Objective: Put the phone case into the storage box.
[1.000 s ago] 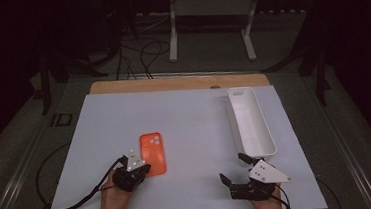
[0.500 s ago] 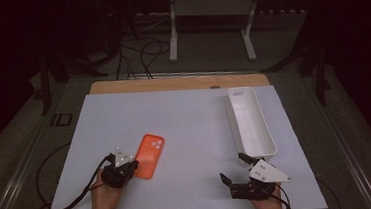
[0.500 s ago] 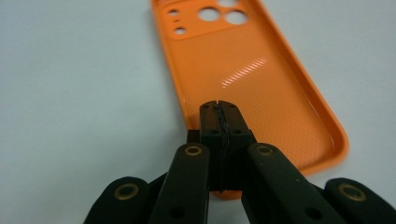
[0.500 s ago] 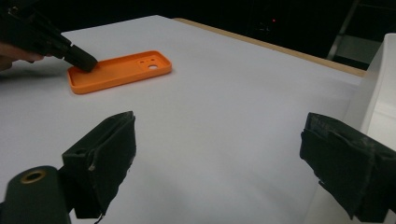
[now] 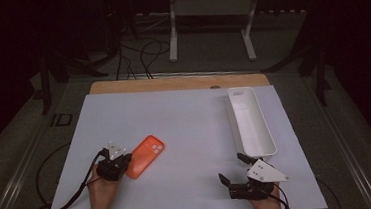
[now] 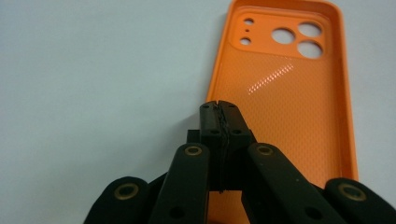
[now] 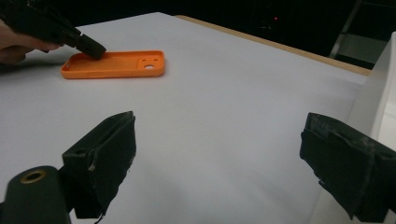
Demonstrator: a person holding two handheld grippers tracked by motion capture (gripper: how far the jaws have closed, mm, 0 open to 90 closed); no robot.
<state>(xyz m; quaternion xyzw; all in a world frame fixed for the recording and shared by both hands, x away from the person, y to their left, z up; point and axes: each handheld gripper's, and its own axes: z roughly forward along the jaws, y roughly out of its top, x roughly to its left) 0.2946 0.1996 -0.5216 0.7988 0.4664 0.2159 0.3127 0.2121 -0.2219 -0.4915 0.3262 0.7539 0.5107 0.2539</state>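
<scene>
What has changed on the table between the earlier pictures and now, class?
The left gripper, jaws shut, has slid toward the near left edge, dragging the orange phone case with it and turning it to a slant. The right gripper, open, and the white tray have stayed put.

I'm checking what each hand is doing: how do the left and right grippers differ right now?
The left gripper has its jaws shut, tips over the orange phone case; the right gripper stands wide open with nothing between its jaws. The left is beside the case, the right near the white tray. Both are black and hand-held.
</scene>
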